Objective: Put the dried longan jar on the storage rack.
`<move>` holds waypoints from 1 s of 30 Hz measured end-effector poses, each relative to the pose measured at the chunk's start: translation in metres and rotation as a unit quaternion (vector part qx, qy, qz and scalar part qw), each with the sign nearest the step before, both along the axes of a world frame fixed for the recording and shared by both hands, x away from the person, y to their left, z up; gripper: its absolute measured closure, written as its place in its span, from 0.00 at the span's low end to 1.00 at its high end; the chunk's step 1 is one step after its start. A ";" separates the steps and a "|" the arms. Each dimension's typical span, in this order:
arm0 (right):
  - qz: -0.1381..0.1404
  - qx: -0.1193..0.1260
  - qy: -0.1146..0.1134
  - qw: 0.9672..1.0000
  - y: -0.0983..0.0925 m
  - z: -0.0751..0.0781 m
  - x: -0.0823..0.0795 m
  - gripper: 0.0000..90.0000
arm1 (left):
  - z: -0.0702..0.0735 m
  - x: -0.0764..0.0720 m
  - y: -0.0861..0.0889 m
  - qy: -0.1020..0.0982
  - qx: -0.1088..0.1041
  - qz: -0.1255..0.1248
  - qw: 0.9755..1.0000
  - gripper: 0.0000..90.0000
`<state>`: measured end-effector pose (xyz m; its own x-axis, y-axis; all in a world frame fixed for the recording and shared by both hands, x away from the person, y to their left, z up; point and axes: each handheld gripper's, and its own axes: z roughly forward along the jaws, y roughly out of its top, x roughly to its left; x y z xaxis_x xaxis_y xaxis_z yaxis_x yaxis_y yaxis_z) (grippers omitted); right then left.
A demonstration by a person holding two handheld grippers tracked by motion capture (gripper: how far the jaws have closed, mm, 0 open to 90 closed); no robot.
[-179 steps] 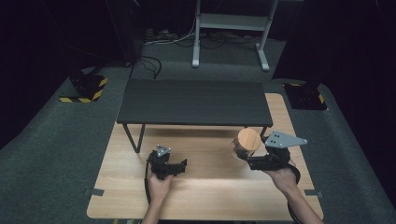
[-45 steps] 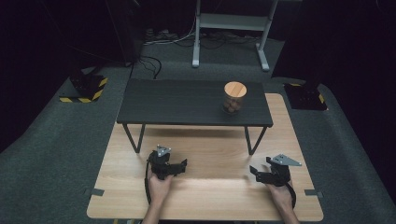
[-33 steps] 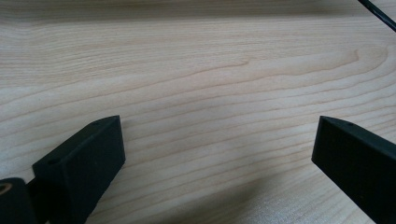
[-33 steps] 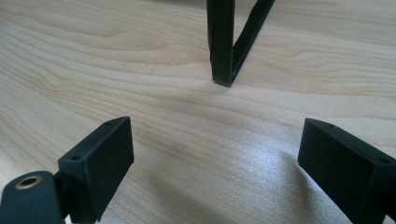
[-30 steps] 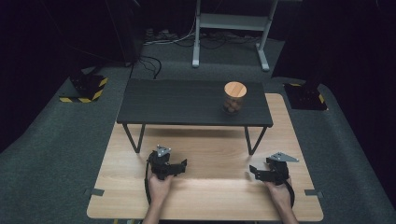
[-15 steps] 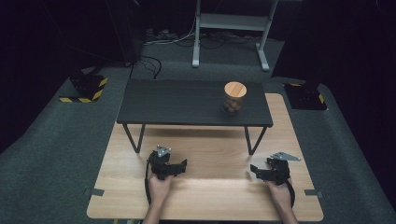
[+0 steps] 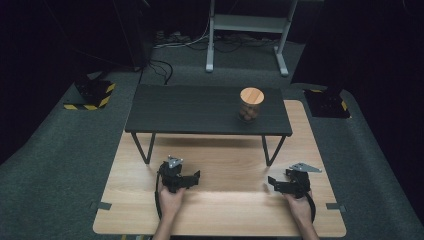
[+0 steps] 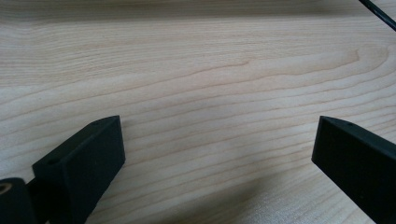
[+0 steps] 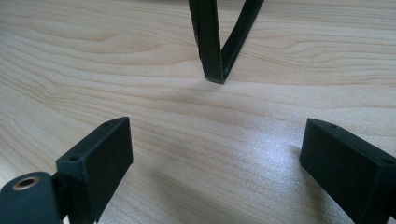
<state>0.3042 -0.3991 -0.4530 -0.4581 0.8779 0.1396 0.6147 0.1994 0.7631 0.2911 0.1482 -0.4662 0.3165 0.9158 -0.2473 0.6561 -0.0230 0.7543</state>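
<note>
A clear jar with a round wooden lid point(image 7: 251, 103) stands upright on the right part of a low black bench point(image 7: 190, 110); small brown things show inside it. My left gripper point(image 7: 186, 178) rests on the wooden table point(image 7: 225, 210) in front of the bench, left of centre. In the left gripper view its jaws stand wide apart over bare wood, so the left gripper point(image 8: 217, 154) is open. My right gripper point(image 7: 278, 184) rests near the table's front right. The right gripper point(image 9: 215, 158) is also open and holds nothing, facing a black bench leg point(image 9: 210, 42).
The bench stands on thin angled black legs point(image 7: 145, 147) over the back half of the table. Dark carpet surrounds the table, with black boxes marked by yellow stripes point(image 7: 90, 95) at the left and a metal stand point(image 7: 247, 30) behind.
Six seconds ago my right gripper held the jar above the table; the jar now stands on the bench and the right gripper has come back down empty. The left gripper has not moved.
</note>
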 end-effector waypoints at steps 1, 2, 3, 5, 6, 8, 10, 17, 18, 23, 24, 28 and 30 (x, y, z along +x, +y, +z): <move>0.000 0.000 0.000 1.000 0.000 0.000 0.000 0.10 | 0.000 0.000 0.000 0.000 0.001 0.000 1.000 0.03; 0.000 0.000 0.000 1.000 0.000 0.000 0.000 0.10 | 0.000 0.000 0.000 0.000 0.001 0.000 1.000 0.03; 0.000 0.001 0.000 1.000 0.000 0.000 0.000 0.10 | 0.000 0.000 0.000 0.000 0.000 0.000 1.000 0.03; 0.000 0.001 0.000 1.000 0.000 0.000 0.000 0.10 | 0.000 0.000 0.000 0.000 0.000 0.000 1.000 0.03; 0.000 0.000 0.000 1.000 0.000 0.000 0.000 0.10 | 0.000 0.000 0.000 0.000 0.001 0.000 1.000 0.03; -0.003 0.003 0.001 1.000 0.000 0.000 0.000 0.10 | 0.000 0.000 0.000 0.000 0.000 0.000 1.000 0.03; -0.003 0.003 0.002 1.000 0.000 0.000 0.000 0.10 | 0.000 0.000 0.000 0.000 0.000 0.000 1.000 0.03; -0.003 0.002 0.001 1.000 0.000 0.000 0.000 0.10 | 0.000 0.000 0.000 0.000 0.000 0.000 1.000 0.03; -0.003 0.002 0.001 1.000 0.000 0.000 0.000 0.10 | 0.000 0.000 0.001 -0.001 -0.001 0.000 1.000 0.03; -0.003 0.001 0.001 1.000 0.000 0.000 0.000 0.10 | 0.000 0.000 0.001 -0.001 -0.001 0.000 1.000 0.03; -0.003 0.001 0.001 1.000 0.000 0.000 0.000 0.10 | 0.000 0.000 0.001 0.000 -0.002 0.000 1.000 0.03; -0.002 -0.001 -0.001 1.000 0.000 0.000 0.000 0.10 | 0.000 0.000 0.001 0.000 -0.001 0.000 1.000 0.03; -0.003 0.000 0.001 1.000 0.000 0.000 0.000 0.10 | 0.000 0.000 0.002 0.001 0.000 -0.002 1.000 0.03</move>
<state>0.3039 -0.3988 -0.4527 -0.4521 0.8806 0.1417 0.6180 0.1947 0.7616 0.2913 0.1499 -0.4661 0.3196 0.9145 -0.2482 0.6568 -0.0249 0.7537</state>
